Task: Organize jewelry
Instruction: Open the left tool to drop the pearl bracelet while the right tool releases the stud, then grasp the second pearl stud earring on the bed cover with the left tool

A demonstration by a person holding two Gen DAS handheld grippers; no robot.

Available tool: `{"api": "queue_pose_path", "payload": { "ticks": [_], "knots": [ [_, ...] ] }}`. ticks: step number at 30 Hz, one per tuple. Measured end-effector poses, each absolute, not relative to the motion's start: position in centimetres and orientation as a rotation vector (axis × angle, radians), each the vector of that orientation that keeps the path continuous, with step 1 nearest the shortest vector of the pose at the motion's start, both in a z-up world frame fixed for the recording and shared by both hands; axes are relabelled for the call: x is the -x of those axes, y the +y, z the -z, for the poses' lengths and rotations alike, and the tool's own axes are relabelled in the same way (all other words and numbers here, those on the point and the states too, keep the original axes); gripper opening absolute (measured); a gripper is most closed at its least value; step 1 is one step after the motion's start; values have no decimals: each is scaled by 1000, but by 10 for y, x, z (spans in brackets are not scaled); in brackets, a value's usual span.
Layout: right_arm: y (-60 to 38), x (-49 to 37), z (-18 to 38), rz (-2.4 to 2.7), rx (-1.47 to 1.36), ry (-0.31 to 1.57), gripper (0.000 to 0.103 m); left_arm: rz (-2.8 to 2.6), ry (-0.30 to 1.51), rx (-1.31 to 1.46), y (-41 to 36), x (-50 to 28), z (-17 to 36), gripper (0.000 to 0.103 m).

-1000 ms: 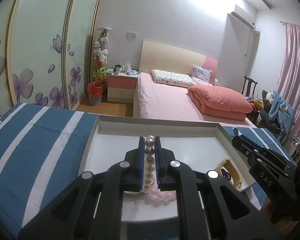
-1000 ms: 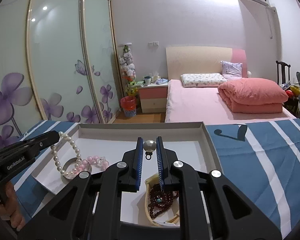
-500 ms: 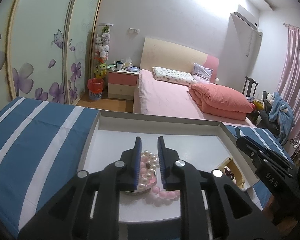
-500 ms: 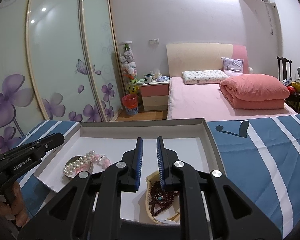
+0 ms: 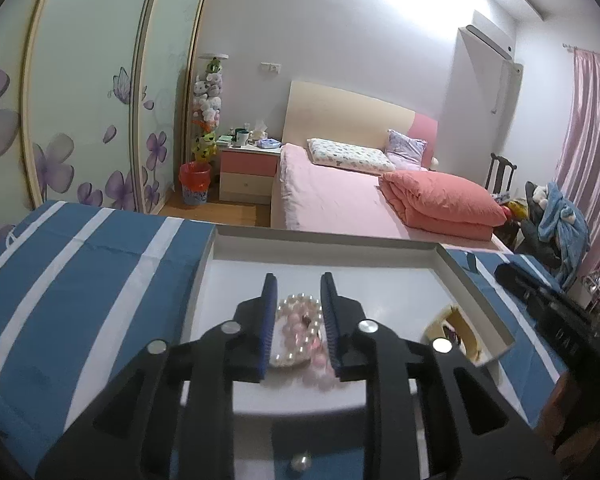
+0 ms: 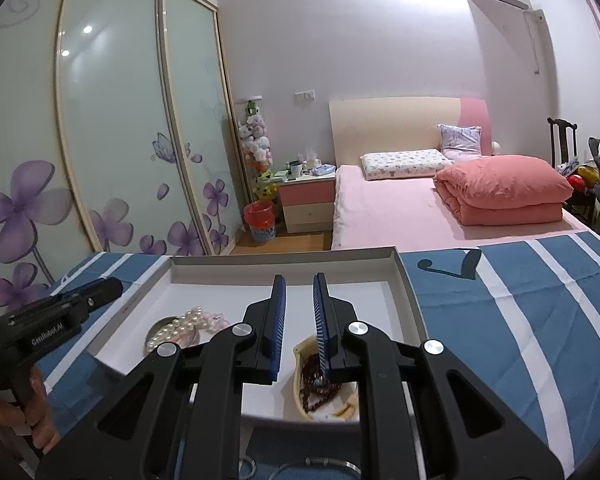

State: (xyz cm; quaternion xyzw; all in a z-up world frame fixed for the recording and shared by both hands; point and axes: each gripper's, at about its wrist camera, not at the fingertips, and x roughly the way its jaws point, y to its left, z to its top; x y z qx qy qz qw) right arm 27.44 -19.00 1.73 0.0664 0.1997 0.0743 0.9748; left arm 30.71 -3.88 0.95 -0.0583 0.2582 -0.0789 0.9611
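- Left claw [image 5: 298, 322]: jaws opening, nothing pinched; the pearl necklace [image 5: 300, 332] lies heaped on a small dish [image 6: 160, 330] at the left of the white tray [image 5: 379, 280].
- Right claw [image 6: 300, 320]: narrowly parted, empty.
- Risk: pink beads spill off the dish; withdrawing pads could snag them.
- The coiled heap shows no clear long axis.

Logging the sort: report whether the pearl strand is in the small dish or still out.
In: the pearl strand lies heaped in the small dish, clear of both grippers.

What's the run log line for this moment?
left gripper: fingers opening, empty | pearl necklace: on small dish in tray | right gripper: empty
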Motion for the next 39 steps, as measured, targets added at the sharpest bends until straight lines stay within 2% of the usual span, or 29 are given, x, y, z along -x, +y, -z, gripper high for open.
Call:
{"api": "queue_pose_path", "payload": {
  "ticks": [9, 11, 14, 24, 27, 33, 39],
  "knots": [
    [-192, -231, -14, -167, -134, 441, 15, 226, 635, 57, -37, -267, 8, 27],
    [-190, -222, -10, -170, -125, 459, 15, 247, 670, 41, -39, -262, 14, 33],
    [-190, -209, -5, -174, -122, 489, 15, 269, 736, -1, -45, -257, 25, 35],
    [-198, -188, 3, -158, -160, 540, 16, 245, 871, -61, -56, -270, 55, 35],
    [-200, -185, 6, -156, -168, 545, 16, 234, 892, -66, -57, -273, 57, 33],
    [-200, -183, 8, -159, -174, 553, 16, 207, 892, -89, -58, -275, 57, 15],
    [-197, -175, 12, -176, -173, 570, 16, 204, 892, -93, -58, -274, 57, 14]
  ]
}}
